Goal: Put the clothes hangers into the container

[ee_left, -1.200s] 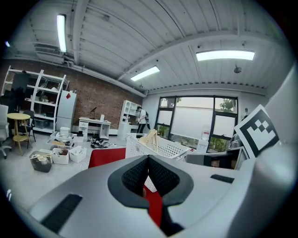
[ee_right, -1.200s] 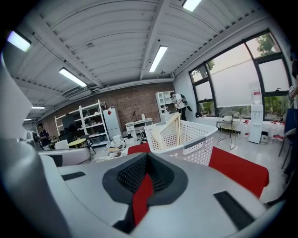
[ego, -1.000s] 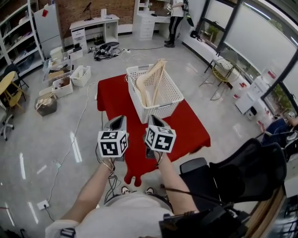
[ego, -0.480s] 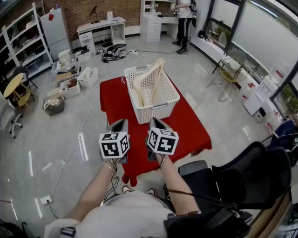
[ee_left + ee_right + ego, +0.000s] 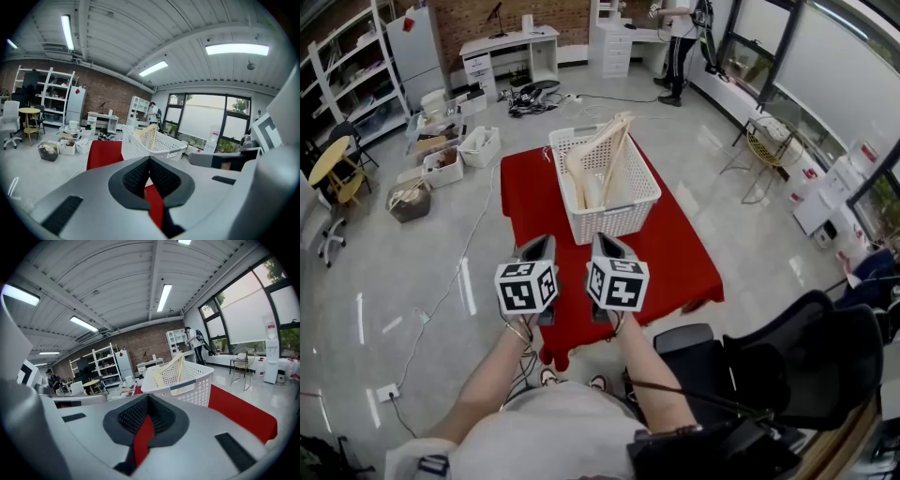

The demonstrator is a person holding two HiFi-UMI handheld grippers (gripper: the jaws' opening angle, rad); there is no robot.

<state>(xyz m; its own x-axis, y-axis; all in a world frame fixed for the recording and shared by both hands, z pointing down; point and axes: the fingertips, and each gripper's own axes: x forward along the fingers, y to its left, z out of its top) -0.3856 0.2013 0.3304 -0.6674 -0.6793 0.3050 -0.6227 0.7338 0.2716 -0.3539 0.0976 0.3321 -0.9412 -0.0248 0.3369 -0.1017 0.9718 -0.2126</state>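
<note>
Over the near edge of the red tabletop point(image 5: 680, 258), you hold the left gripper point(image 5: 540, 246) and right gripper point(image 5: 606, 242) side by side, both jaws closed and empty. Wooden clothes hangers point(image 5: 598, 157) lean inside the white basket point(image 5: 614, 220) — mid-tabletop, well apart from both.

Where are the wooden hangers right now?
In the head view, the wooden hangers lean upright inside the white basket, which sits on the red table at the frame's upper centre.
</note>
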